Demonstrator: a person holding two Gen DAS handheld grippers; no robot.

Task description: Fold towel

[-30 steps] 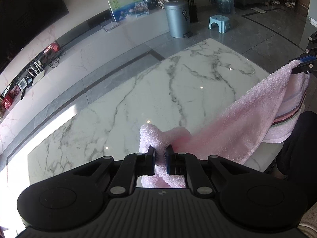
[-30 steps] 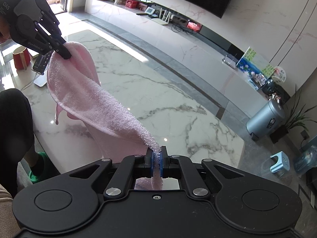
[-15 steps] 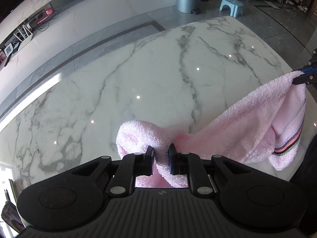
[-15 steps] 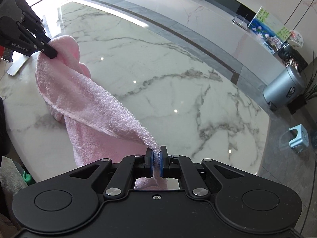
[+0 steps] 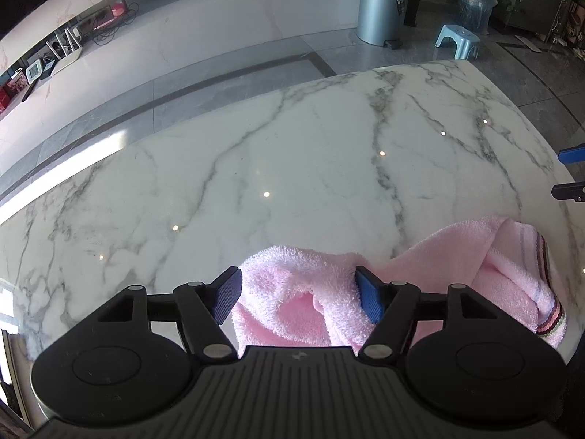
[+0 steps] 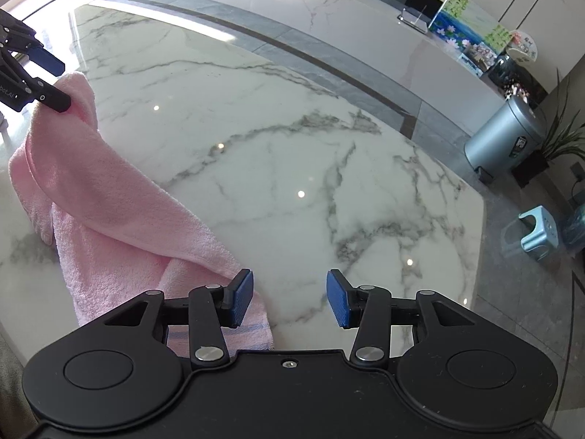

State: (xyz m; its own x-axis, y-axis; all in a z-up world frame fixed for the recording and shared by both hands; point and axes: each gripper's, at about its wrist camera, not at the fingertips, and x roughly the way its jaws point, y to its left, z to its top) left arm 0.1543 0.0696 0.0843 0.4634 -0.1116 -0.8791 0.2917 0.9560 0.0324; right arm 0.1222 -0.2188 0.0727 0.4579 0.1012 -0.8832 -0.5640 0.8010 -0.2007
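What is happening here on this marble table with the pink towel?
A person is folding a pink terry towel on the white marble table, using two hand-held grippers. The left hand-held gripper is opening, with a bunched towel end between its jaws. The right hand-held gripper is opening too; the towel's corner lies beside one finger. The towel rests crumpled near the table's edge.

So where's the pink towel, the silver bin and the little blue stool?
pink towel (image 6: 109,201): right wrist view, middle of the fold.
silver bin (image 5: 382,7): left wrist view, its side.
little blue stool (image 6: 537,232): right wrist view, its top.
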